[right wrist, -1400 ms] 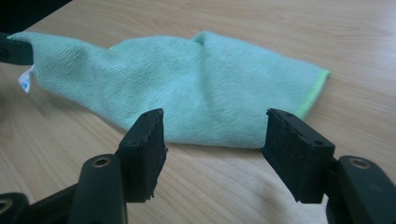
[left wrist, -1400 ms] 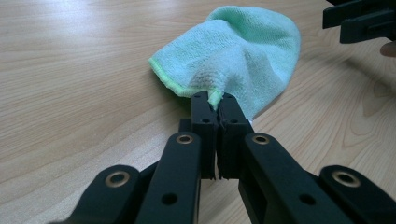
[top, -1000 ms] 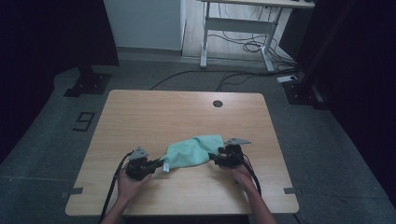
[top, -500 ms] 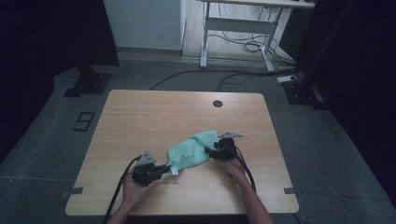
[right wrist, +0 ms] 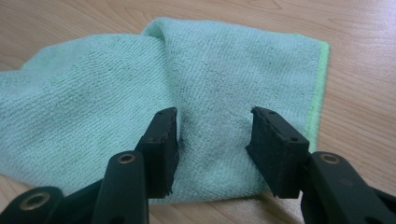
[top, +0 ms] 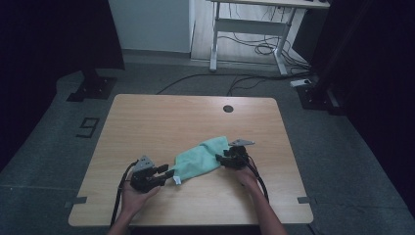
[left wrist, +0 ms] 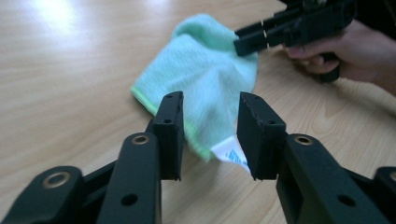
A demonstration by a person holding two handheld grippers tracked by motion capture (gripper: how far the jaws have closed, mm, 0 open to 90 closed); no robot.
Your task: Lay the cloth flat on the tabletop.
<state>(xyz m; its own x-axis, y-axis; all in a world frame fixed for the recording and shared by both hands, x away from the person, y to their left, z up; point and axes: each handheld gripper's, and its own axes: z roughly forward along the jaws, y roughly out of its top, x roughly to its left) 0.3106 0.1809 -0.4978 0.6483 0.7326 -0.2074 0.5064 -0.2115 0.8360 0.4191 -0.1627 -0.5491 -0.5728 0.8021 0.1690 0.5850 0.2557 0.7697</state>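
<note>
A light green cloth [top: 200,160] with a yellow-green hem lies loosely folded on the wooden table [top: 161,122], toward its front. A white tag [left wrist: 229,153] sticks out at the cloth's near-left corner. My left gripper [top: 169,174] is open just off that corner, and the tag and hem sit between its jaws in the left gripper view [left wrist: 208,135]. My right gripper [top: 219,158] is open over the cloth's right end; the cloth [right wrist: 140,93] lies flat between and under its jaws [right wrist: 212,144].
A round cable hole [top: 228,108] sits near the table's far edge. Beyond the table stand a white desk frame [top: 249,29] with cables on the floor and dark stands at both sides. A person's hands hold both grippers at the front edge.
The right gripper has moved left and forward onto the cloth's right end. The left gripper has drawn back toward the front edge, and the cloth has shifted slightly with its left corner now trailing toward it.
</note>
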